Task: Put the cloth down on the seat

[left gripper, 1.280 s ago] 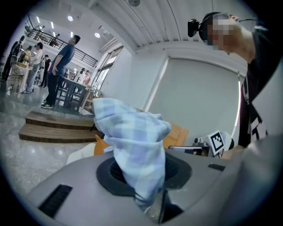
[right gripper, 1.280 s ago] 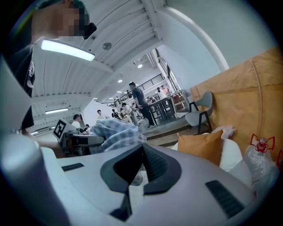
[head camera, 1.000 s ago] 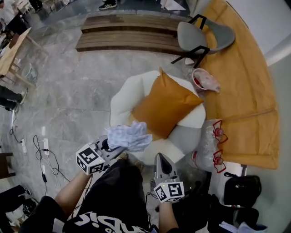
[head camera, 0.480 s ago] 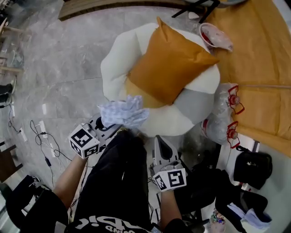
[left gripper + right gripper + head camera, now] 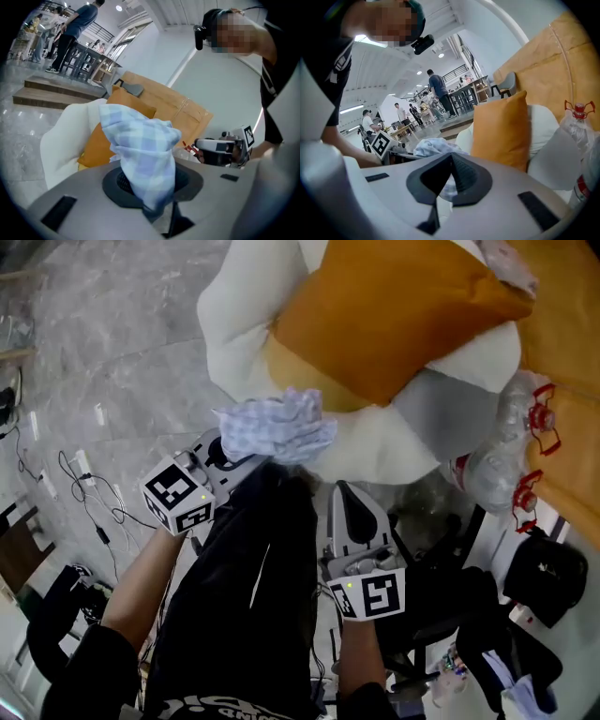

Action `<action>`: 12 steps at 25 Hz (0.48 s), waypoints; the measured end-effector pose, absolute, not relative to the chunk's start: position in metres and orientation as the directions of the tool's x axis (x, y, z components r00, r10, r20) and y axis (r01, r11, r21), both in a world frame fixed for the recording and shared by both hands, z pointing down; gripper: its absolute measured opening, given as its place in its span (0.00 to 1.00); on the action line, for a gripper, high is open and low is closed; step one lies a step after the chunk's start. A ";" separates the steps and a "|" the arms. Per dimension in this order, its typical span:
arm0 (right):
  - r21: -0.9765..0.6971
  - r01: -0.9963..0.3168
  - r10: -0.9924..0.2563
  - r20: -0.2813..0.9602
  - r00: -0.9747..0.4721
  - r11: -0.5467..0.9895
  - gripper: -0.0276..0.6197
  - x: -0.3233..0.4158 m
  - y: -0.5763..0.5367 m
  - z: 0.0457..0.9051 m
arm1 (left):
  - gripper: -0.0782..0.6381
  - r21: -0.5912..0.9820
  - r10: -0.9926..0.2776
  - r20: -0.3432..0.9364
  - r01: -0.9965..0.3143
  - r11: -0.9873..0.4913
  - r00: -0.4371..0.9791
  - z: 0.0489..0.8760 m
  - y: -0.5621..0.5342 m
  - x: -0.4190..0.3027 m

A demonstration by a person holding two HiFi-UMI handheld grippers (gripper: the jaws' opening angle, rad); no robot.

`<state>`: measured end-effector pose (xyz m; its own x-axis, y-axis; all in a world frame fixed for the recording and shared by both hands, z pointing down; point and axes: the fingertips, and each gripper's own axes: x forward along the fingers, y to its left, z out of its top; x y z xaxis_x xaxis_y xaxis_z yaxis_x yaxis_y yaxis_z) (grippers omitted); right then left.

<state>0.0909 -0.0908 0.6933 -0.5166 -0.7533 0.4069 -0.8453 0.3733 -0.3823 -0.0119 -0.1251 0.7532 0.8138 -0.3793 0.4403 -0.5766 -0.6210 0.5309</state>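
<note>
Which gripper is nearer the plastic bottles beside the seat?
Right. In the head view the right gripper is left of the plastic bottles; the left gripper, holding the cloth, is farther left.

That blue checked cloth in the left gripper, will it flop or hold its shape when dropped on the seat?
Probably floppy: pinched by the left gripper, the cloth crumples in loose folds. Likely light, since one small pinch carries all of it. On the white seat it should slump and stay, not roll.

Pale blue-and-white checked cloth (image 5: pixel 277 425), orange cushion (image 5: pixel 394 315), white seat (image 5: pixel 234 324), grey marbled floor (image 5: pixel 112 362), red-capped clear bottles (image 5: pixel 497 474)
</note>
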 end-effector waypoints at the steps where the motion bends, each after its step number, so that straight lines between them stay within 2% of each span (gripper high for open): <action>1: -0.388 -0.845 -0.754 0.407 -0.515 0.368 0.07 0.088 -0.091 0.703 | 0.27 0.532 -0.372 0.445 -0.574 -0.622 0.815 0.768 -0.125 -0.011; 12: -0.436 -0.853 -0.742 0.462 -0.486 0.287 0.07 0.092 -0.085 0.780 | 0.27 0.613 -0.270 0.456 -0.519 -0.596 0.848 0.893 -0.135 0.030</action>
